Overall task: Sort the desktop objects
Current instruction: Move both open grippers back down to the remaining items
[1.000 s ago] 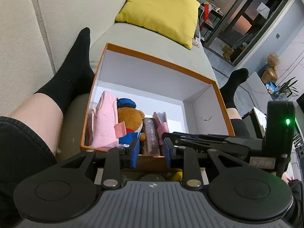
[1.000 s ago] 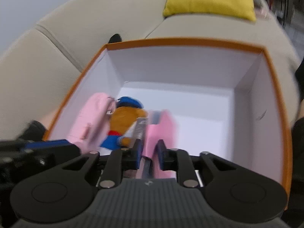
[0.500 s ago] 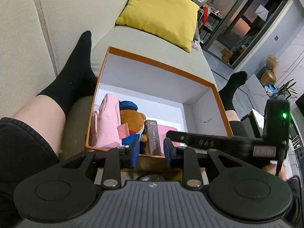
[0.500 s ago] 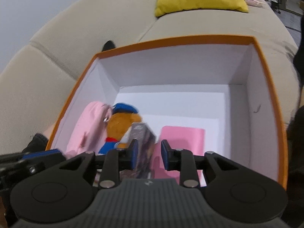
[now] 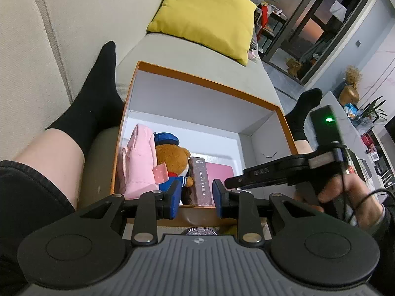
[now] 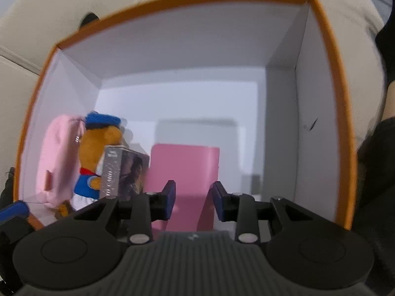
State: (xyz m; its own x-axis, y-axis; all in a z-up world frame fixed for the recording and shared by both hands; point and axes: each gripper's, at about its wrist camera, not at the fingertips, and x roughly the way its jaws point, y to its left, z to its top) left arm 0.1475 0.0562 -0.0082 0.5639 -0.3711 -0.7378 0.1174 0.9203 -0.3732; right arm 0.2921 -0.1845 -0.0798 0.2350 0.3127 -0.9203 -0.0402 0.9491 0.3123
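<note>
An orange-rimmed white box (image 5: pixel 205 83) (image 6: pixel 172 0) rests on the sofa. Along its left side stand a pink bag (image 5: pixel 138 162) (image 6: pixel 59 157), a bear plush with a blue cap (image 5: pixel 170 155) (image 6: pixel 98 143) and a dark photo card box (image 5: pixel 201 180) (image 6: pixel 123 170). A flat pink item (image 5: pixel 219 170) (image 6: pixel 185 167) lies on the box floor beside them. My right gripper (image 6: pixel 193 198) hangs over that pink item. Its jaws are opening and the pads do not press on it. My left gripper (image 5: pixel 196 202) stands open at the box's near rim, nothing between its fingers.
A person's legs in black socks (image 5: pixel 98 86) flank the box on the beige sofa. A yellow cushion (image 5: pixel 205 17) lies at the far end. A hand (image 5: pixel 345 192) holds the right gripper at the box's right edge. A round glittery thing (image 5: pixel 200 231) peeks out under my left gripper.
The right gripper let go of the flat pink item, which now lies on the box floor. Its jaws widened and it dipped lower into the box. The left gripper stayed put.
</note>
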